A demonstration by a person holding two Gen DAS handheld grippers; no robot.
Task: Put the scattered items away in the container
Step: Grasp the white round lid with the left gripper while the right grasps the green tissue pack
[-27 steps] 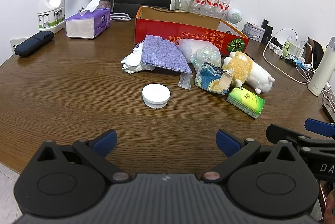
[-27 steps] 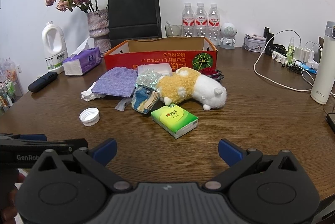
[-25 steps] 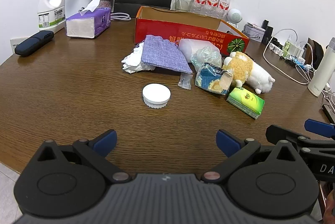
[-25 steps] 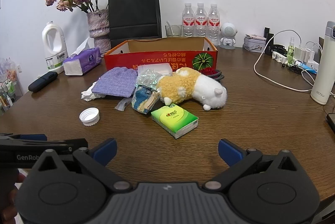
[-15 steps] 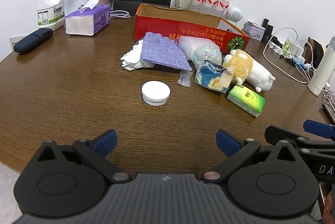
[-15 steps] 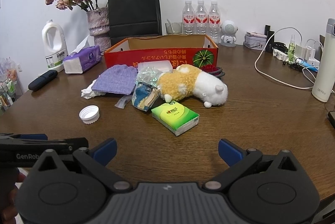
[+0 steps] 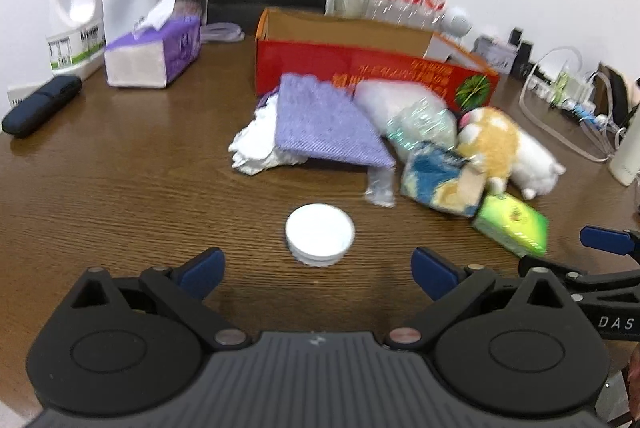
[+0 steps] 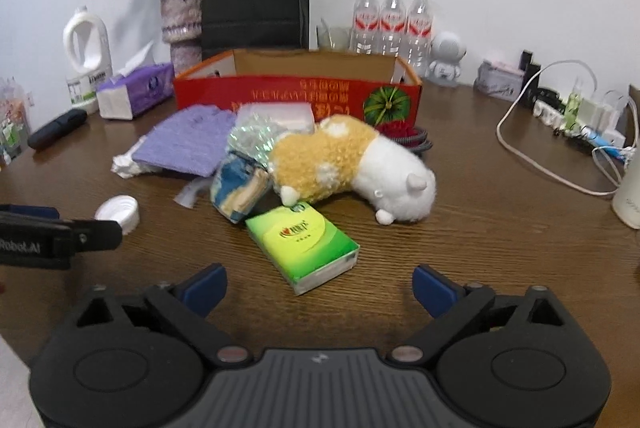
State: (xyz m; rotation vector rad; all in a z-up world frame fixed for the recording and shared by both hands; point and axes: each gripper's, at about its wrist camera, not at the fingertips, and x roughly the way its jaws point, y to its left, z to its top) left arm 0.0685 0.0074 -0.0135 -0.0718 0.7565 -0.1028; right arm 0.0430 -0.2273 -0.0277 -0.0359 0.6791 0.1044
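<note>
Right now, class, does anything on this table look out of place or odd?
Yes. A loose white cap lies alone, with no matching container beside it. A crumpled white tissue pokes out from under the purple cloth. The plush toy lies on its side against the clutter, outside the red box.

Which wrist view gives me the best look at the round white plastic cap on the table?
The left wrist view: the round white plastic cap lies centred just ahead of the open left gripper, unobstructed though slightly blurred. In the right wrist view the cap sits far left, partly hidden behind the left gripper's black finger.
</note>
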